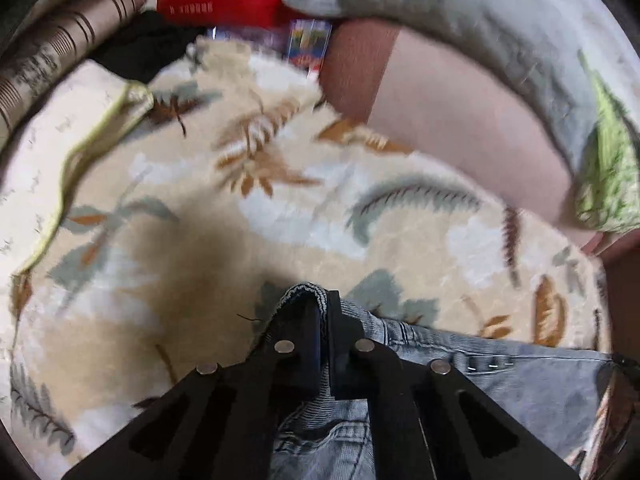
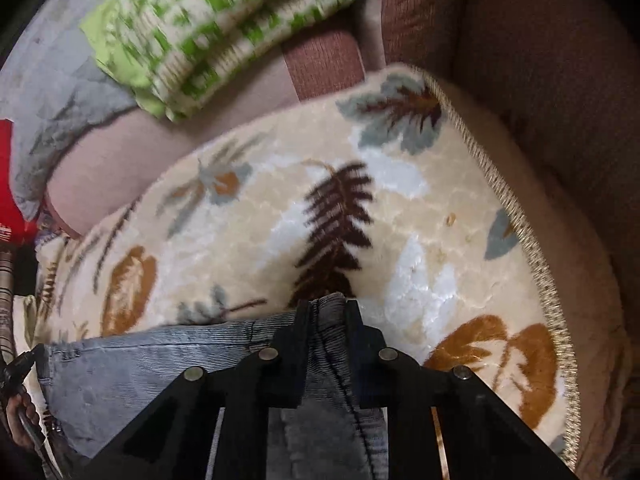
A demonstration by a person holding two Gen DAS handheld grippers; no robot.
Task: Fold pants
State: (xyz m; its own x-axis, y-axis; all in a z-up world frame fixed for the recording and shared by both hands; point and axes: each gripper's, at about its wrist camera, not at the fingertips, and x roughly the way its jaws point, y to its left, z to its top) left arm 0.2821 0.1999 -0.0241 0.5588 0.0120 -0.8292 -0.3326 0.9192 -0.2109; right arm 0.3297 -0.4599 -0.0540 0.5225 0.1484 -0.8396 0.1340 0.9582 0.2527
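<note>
The grey jeans (image 1: 500, 384) are clamped at their top edge by the left claw (image 1: 325, 312) and right claw (image 2: 328, 312) above the leaf-patterned blanket (image 2: 360, 208), whose braided edge (image 2: 516, 216) borders open room, the lower legs being cut off.

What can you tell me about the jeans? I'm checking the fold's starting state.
The jeans are light blue-grey denim, faded, with stitched seams and bar tacks. They are pinched at two edges: the left hand-held gripper is shut on one bunched hem or band, the right hand-held gripper on another. Between them the cloth stretches fairly flat over the cream leaf-patterned blanket. Their full length is out of view.
</note>
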